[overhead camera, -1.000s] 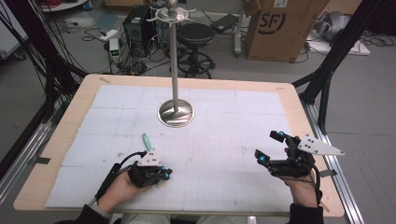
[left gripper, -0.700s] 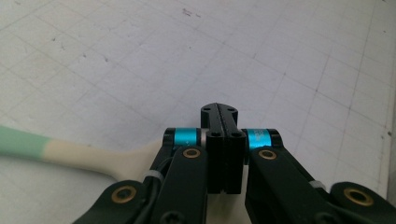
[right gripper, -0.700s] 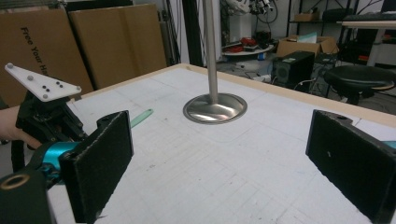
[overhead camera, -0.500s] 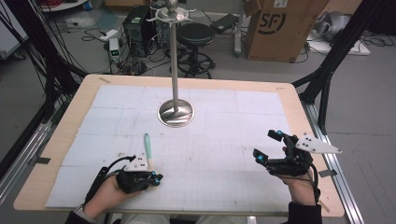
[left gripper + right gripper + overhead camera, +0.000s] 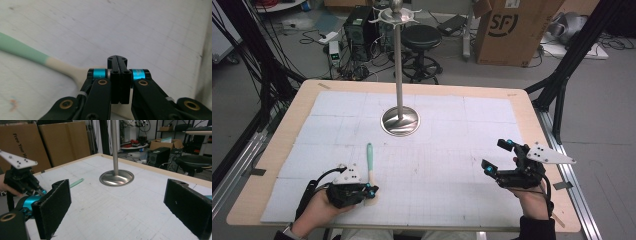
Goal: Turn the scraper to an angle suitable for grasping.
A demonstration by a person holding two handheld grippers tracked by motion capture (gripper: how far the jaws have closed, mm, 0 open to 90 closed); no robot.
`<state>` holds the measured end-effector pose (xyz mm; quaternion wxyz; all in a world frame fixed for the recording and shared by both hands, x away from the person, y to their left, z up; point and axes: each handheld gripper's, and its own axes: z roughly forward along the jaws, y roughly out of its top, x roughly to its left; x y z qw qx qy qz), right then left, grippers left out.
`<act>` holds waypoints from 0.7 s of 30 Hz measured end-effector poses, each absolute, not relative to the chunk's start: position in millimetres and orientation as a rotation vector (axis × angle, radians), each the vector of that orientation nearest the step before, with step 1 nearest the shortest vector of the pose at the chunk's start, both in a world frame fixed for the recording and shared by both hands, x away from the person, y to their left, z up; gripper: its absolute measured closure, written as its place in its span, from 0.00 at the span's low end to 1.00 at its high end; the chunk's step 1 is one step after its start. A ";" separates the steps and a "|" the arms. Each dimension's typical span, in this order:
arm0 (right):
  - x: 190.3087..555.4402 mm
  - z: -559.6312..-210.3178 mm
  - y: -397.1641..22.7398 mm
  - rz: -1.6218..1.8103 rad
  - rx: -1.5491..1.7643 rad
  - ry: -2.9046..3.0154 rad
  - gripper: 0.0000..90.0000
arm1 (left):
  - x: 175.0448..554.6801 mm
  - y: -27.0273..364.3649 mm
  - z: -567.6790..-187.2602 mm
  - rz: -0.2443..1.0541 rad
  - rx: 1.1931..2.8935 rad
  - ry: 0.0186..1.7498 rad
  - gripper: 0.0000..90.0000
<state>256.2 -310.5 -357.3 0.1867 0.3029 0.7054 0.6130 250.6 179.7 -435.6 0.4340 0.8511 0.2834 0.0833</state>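
White gridded mat covers the wooden bench (image 5: 272, 165), with a polished steel stand on a round base (image 5: 400, 121) at mid-bench. My left gripper (image 5: 371, 190) has its jaws closed on the cream spoon end of a mint-green-handled utensil (image 5: 370, 159), which lies flat near the front-left edge. My right gripper (image 5: 498, 156) hovers front-right, jaws wide apart, nothing between them.

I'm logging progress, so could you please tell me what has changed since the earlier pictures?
The left gripper, jaws shut on the green-handled cream spoon, drew back toward the table's near edge, pulling the spoon along. The open right gripper and steel pole stand stayed put.
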 end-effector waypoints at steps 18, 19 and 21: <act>252.9 -359.5 -313.3 1.712 0.870 1.987 0.07 | 313.9 212.8 -447.6 0.366 1.987 0.997 1.00; 252.6 -359.1 -313.1 1.713 0.869 1.988 0.07 | 314.9 211.0 -449.1 0.369 1.994 1.002 1.00; 252.6 -358.6 -313.0 1.716 0.867 1.985 0.07 | 316.5 208.5 -450.8 0.365 1.999 1.009 1.00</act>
